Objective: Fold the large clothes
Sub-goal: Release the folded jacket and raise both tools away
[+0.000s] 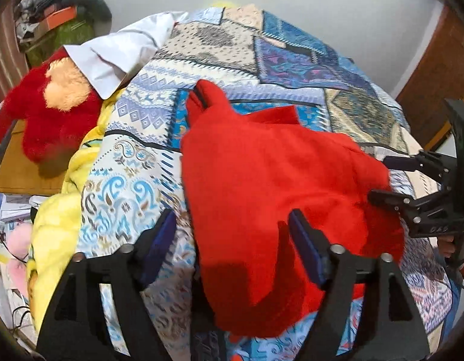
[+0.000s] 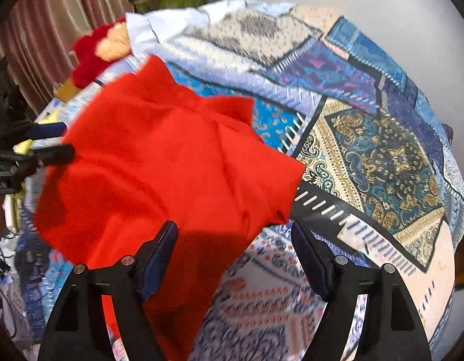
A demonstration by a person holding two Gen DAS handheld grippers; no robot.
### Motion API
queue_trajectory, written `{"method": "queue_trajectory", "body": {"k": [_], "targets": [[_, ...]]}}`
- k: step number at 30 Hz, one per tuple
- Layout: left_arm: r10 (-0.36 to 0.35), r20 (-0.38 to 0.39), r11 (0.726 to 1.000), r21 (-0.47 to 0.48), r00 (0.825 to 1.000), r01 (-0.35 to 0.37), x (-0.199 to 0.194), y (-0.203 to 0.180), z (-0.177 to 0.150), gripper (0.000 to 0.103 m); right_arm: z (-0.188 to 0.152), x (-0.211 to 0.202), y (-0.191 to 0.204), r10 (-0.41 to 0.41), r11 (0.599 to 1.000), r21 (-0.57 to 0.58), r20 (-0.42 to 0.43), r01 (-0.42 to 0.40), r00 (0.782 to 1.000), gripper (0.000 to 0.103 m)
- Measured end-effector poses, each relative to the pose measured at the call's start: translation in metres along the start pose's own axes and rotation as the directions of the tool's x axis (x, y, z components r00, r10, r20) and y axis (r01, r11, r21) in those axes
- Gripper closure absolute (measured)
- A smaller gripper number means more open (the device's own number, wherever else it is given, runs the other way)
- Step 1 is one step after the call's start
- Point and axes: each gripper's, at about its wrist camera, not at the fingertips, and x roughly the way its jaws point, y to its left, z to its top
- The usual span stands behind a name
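Clearly the garment (image 1: 280, 198) is not yet flat, so the step in hand looks like spreading it before any fold. To do this well, each gripper should take one free edge or corner, not the thick middle, and both should pull apart gently until the cloth lies smooth on the bedsheet (image 1: 135, 156). A grip on two layers at once would keep the creases inside. The person should also keep the cloth low, because a soft fabric like this hangs and twists when it is lifted high.

The left gripper (image 1: 232, 240) has its jaws spread wide, and it holds nothing; the red cloth lies under and between its fingers. The right gripper (image 2: 235, 249) is also released, with the near edge of the cloth between its fingers. In the left view the right gripper (image 1: 382, 177) is seen at the cloth's right edge, jaws apart.

The garment is bright red, fuzzy like fleece, and crumpled in a heap with several raised folds. It lies on the near middle part of the bed, well apart from the toy (image 1: 51, 108) and the pillow (image 1: 117, 54).
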Motion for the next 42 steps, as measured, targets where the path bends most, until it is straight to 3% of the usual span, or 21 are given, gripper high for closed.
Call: {"method": "queue_trajectory", "body": {"k": [2,4,6,8,9,15,21,25,29,32,34,35,36,37,39,40,42], "targets": [[-0.001,0.000,1.000,0.014,1.000,0.001,0.000,-0.005,-0.009,0.014,-0.005,-0.009,0.003,0.075,0.996,0.037,0.018,-0.075,0.997,0.026],[0.028,-0.022,0.999,0.022,0.999,-0.028,0.009,-0.008,-0.017,0.013,-0.008,0.002,0.010,0.150,0.986,0.078,-0.020,-0.148,0.988,0.026],[0.063,-0.073,0.998,0.021,0.995,-0.062,0.024,-0.005,-0.027,0.013,-0.013,0.019,0.022,0.156,0.986,0.073,-0.079,-0.151,0.985,0.026],[0.045,-0.089,0.999,0.002,0.995,-0.046,0.028,0.003,-0.034,0.011,-0.023,0.040,0.026,0.124,0.992,0.049,-0.158,-0.118,0.980,0.026],[0.036,-0.086,0.999,-0.005,0.996,-0.037,0.026,0.006,-0.037,0.011,-0.028,0.042,0.022,0.141,0.990,0.049,-0.155,-0.135,0.978,0.026],[0.070,-0.071,0.997,0.047,0.995,-0.067,0.010,0.008,-0.053,0.011,-0.047,0.012,-0.004,0.142,0.989,0.045,-0.115,-0.138,0.983,0.026],[0.114,-0.072,0.993,0.019,0.991,-0.112,-0.012,0.005,-0.059,0.012,-0.068,-0.017,-0.014,0.050,0.998,0.054,-0.104,-0.045,0.993,0.026],[0.178,-0.008,0.984,0.032,0.984,-0.178,-0.046,-0.008,-0.056,0.012,-0.075,-0.051,-0.014,0.011,0.996,0.089,-0.035,-0.008,0.999,0.026],[0.141,0.117,0.990,-0.006,0.983,-0.141,-0.106,-0.026,-0.045,0.012,-0.074,-0.104,-0.003,0.006,0.993,0.120,0.109,-0.019,0.994,0.026],[0.113,0.248,0.993,-0.012,0.962,-0.114,-0.161,-0.043,-0.038,0.012,-0.070,-0.157,0.009,0.006,0.990,0.138,0.253,-0.042,0.967,0.026],[0.095,0.330,0.995,-0.006,0.939,-0.098,-0.196,-0.056,-0.036,0.012,-0.067,-0.191,0.019,0.003,0.988,0.144,0.342,-0.055,0.940,0.026],[0.085,0.375,0.996,-0.001,0.923,-0.091,-0.214,-0.064,-0.036,0.012,-0.067,-0.208,0.025,-0.001,0.988,0.145,0.386,-0.059,0.923,0.026],[0.075,0.416,0.996,0.004,0.906,-0.084,-0.230,-0.071,-0.035,0.012,-0.069,-0.243,0.035,-0.005,0.988,0.141,0.473,-0.070,0.881,0.026],[0.065,0.469,0.997,0.009,0.881,-0.079,-0.252,-0.080,-0.037,0.012,-0.071,-0.258,0.040,-0.008,0.988,0.138,0.507,-0.072,0.862,0.026],[0.047,0.529,0.997,0.024,0.848,-0.070,-0.278,-0.091,-0.041,0.012,-0.076,-0.291,0.052,-0.014,0.990,0.124,0.576,-0.070,0.818,0.026],[0.038,0.574,0.997,0.035,0.818,-0.070,-0.296,-0.100,-0.046,0.012,-0.080,-0.306,0.059,-0.019,0.991,0.118,0.605,-0.066,0.796,0.026],[0.032,0.630,0.996,0.043,0.776,-0.075,-0.317,-0.110,-0.053,0.012,-0.088,-0.334,0.072,-0.035,0.993,0.109,0.664,-0.050,0.747,0.026]]}}
